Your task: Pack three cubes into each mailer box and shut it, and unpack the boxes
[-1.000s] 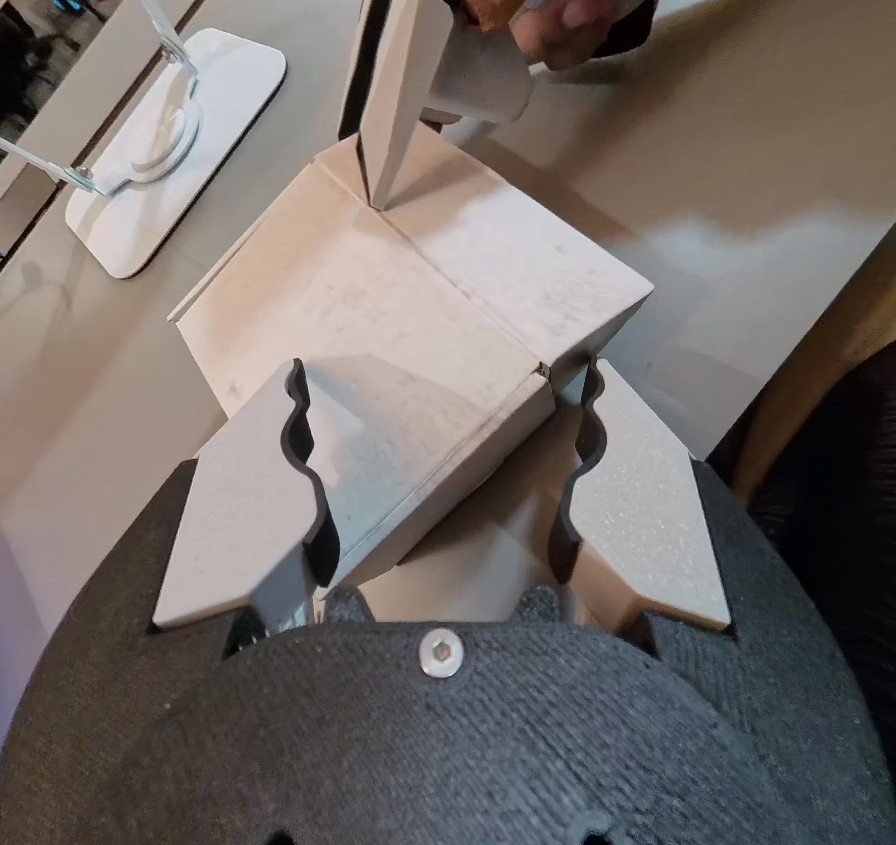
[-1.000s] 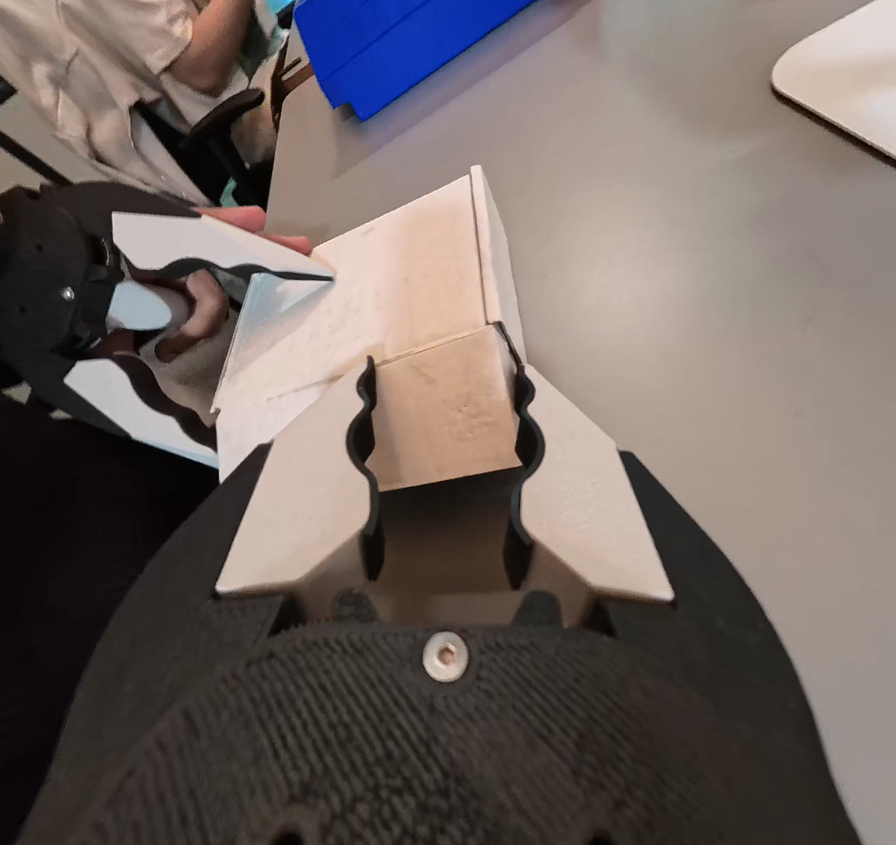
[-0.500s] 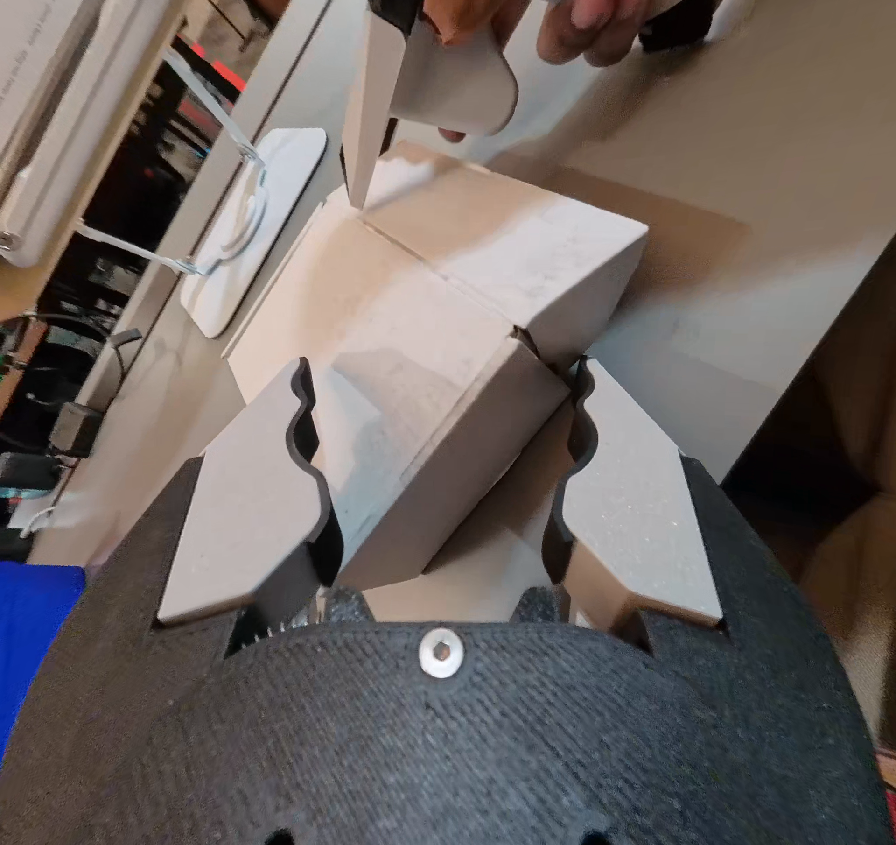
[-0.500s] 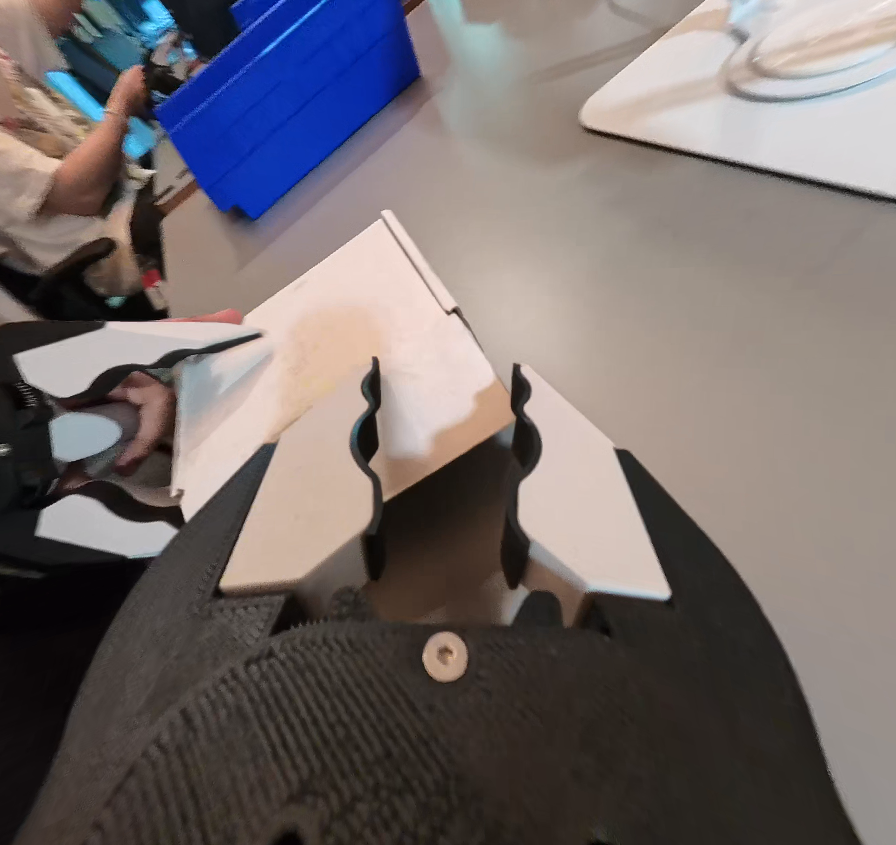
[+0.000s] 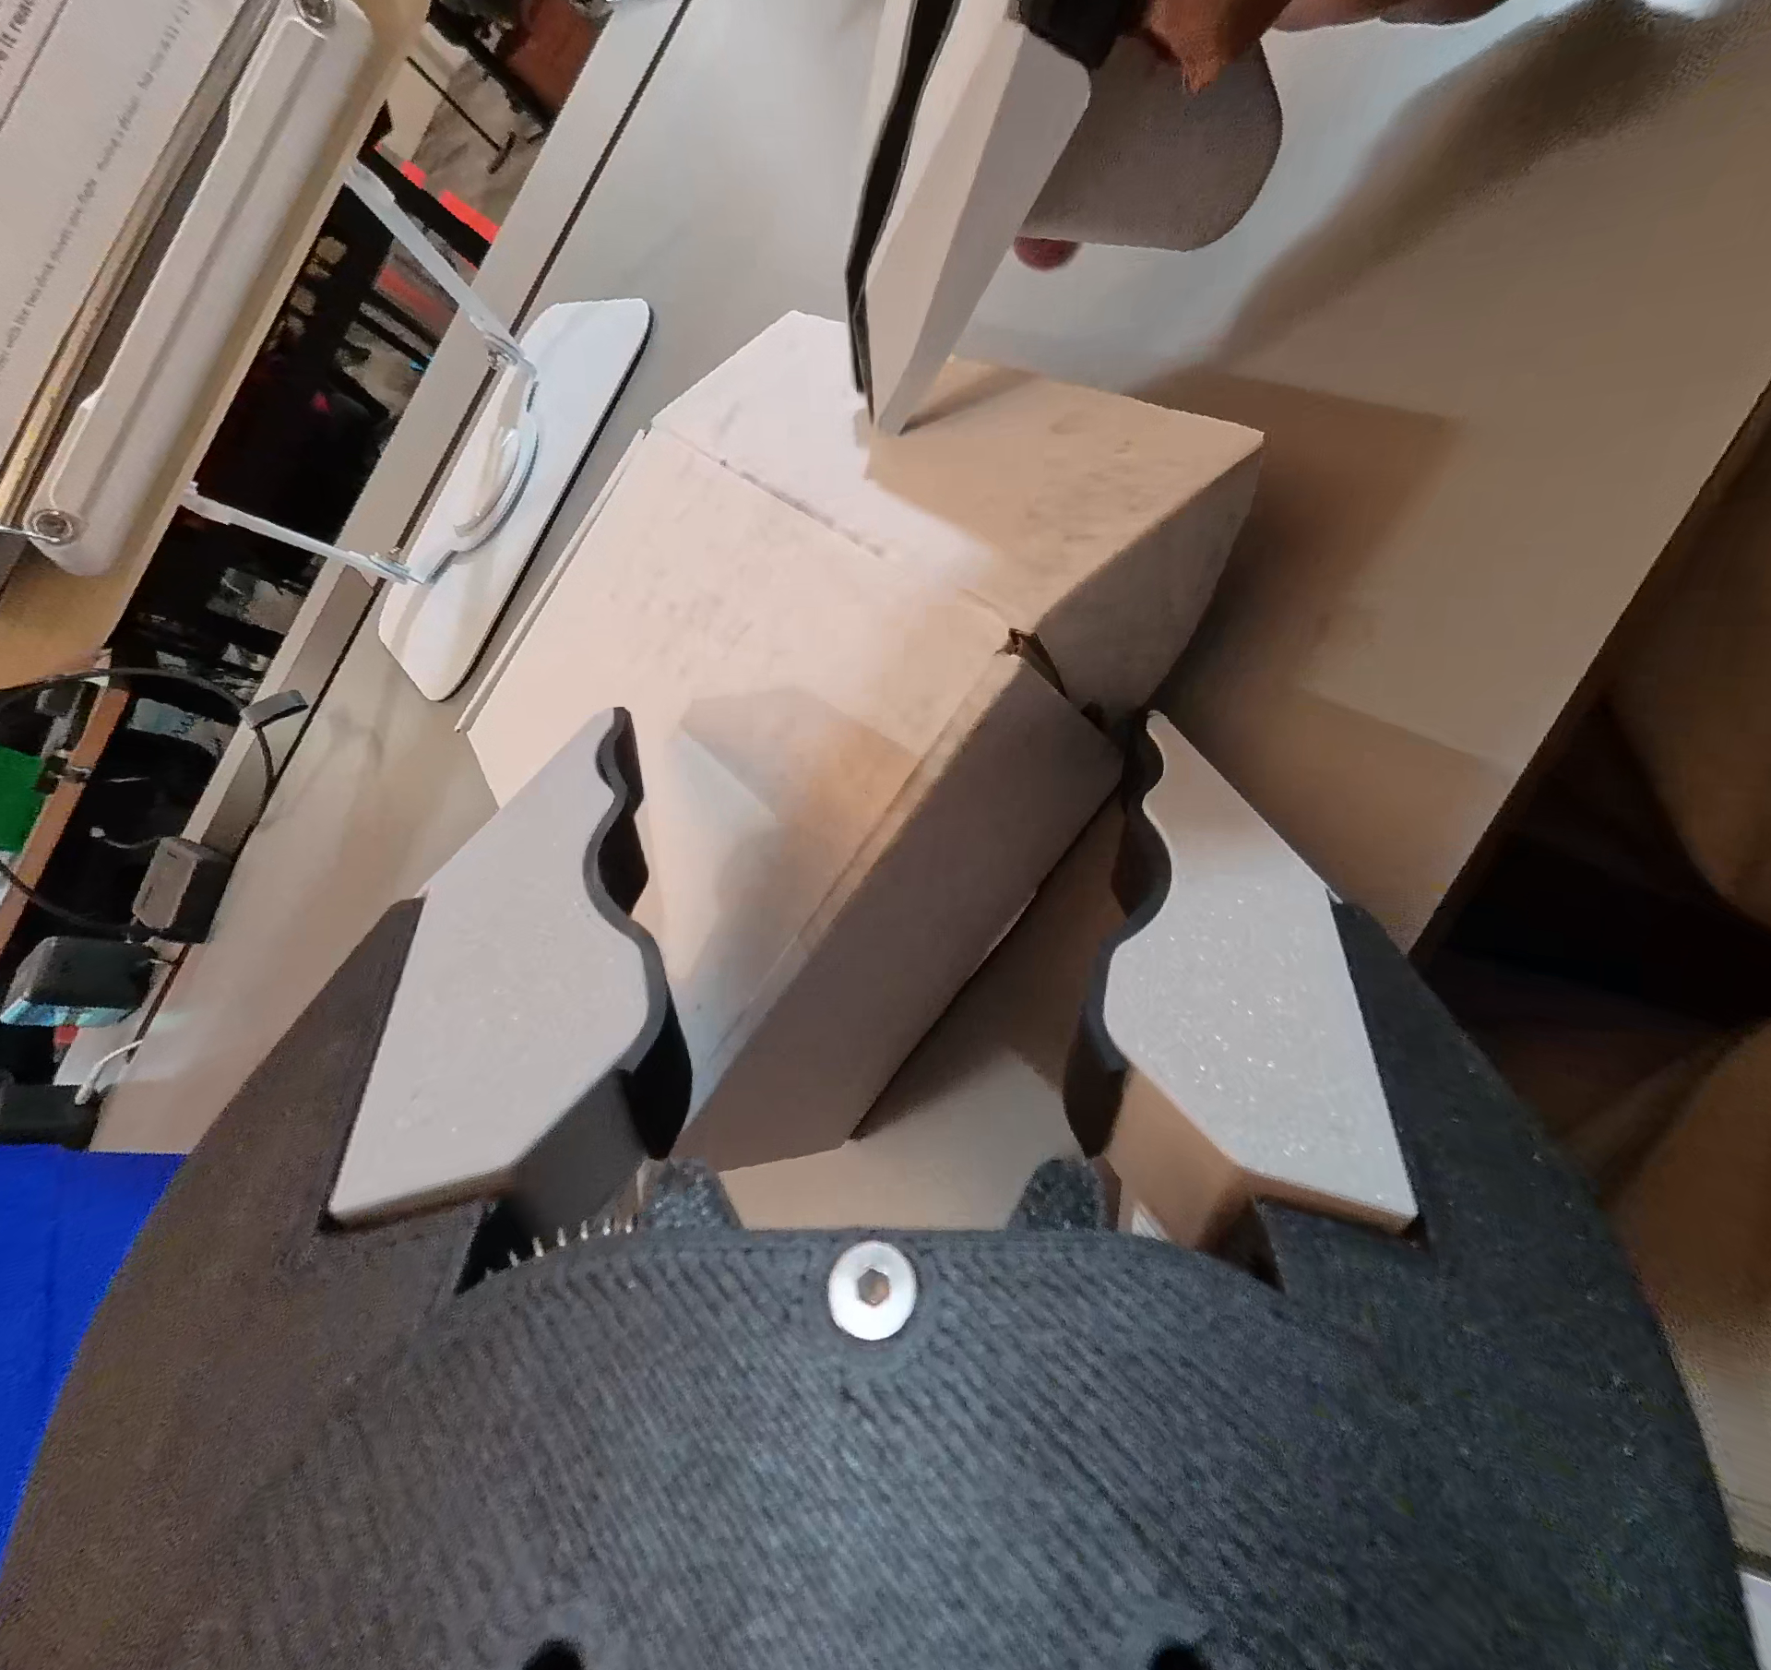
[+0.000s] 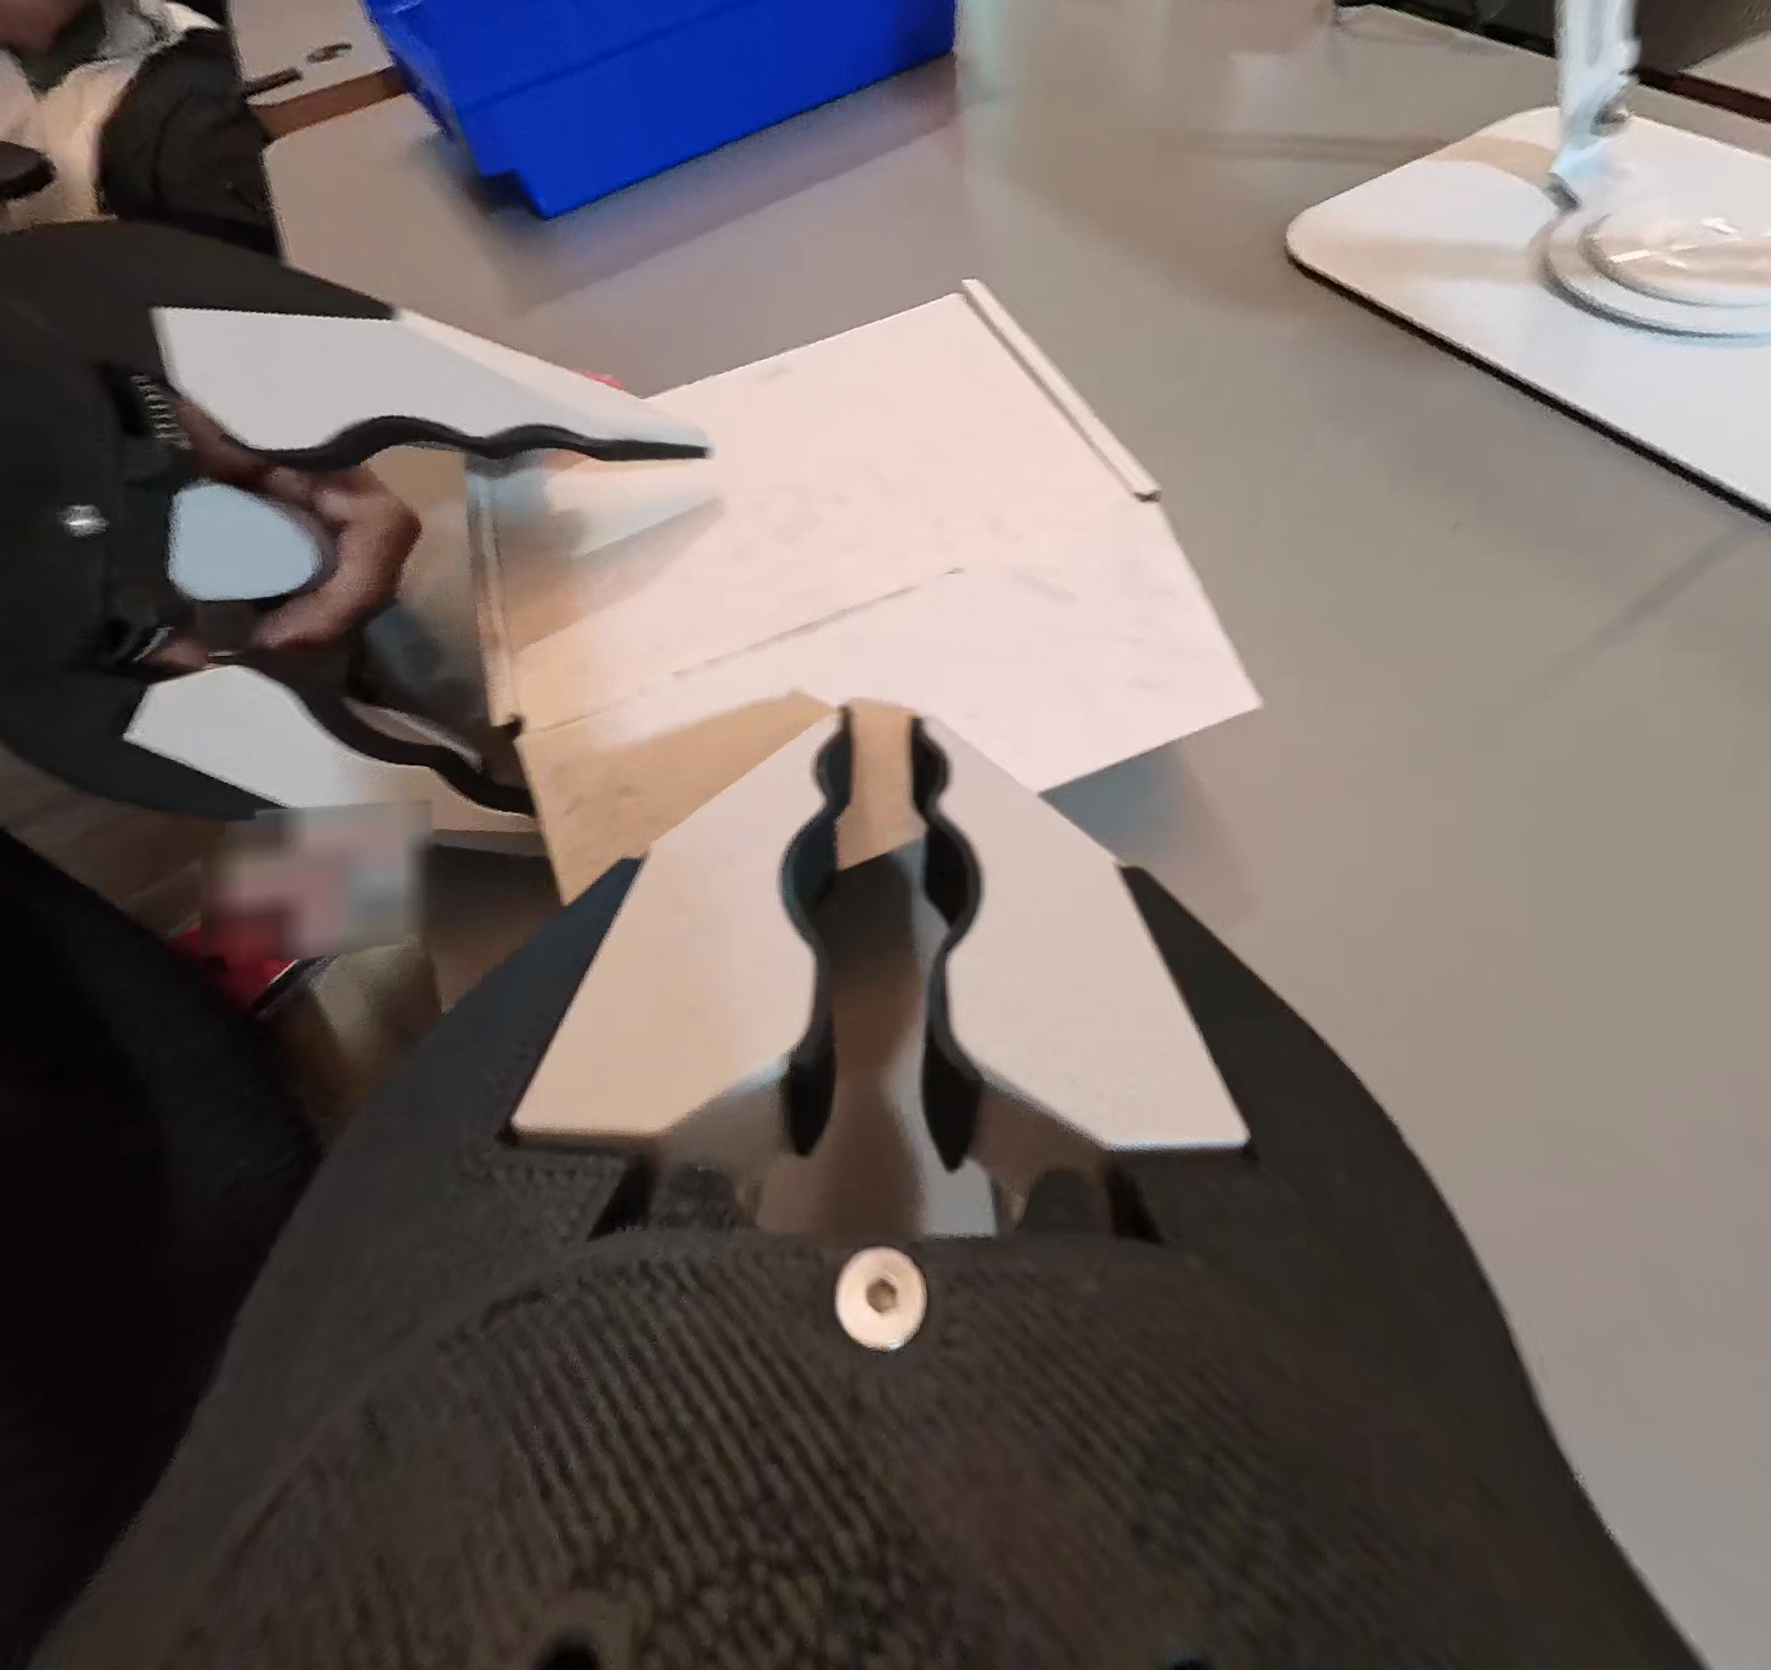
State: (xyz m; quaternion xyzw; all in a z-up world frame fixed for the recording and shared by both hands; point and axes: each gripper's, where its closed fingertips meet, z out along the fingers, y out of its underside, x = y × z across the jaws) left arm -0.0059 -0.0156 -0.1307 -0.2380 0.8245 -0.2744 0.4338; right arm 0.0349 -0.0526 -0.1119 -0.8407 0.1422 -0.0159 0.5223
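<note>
A white mailer box [image 5: 767, 589] lies shut on the grey table; it also shows in the right wrist view [image 6: 910, 493]. No cubes show. My left gripper [image 5: 882, 732] is open, its fingers either side of the box's near corner; in the right wrist view it [image 6: 604, 627] stands wide at the box's left end. My right gripper [image 6: 877, 723] is nearly shut, with only a narrow gap, at the box's near edge. In the left wrist view its fingertips [image 5: 877, 397] press together down onto the box top.
A blue bin [image 6: 671, 42] stands at the far side of the table. A white stand base [image 6: 1533, 282] sits at the right, also in the left wrist view [image 5: 517, 493]. The table edge [image 5: 1533, 761] runs close beside the box. A seated person is at far left. There is about 7 cm between the tips of the two grippers.
My right gripper has closed from open and now rests on the box top. My left gripper stays open around the box corner and has tilted a little.
</note>
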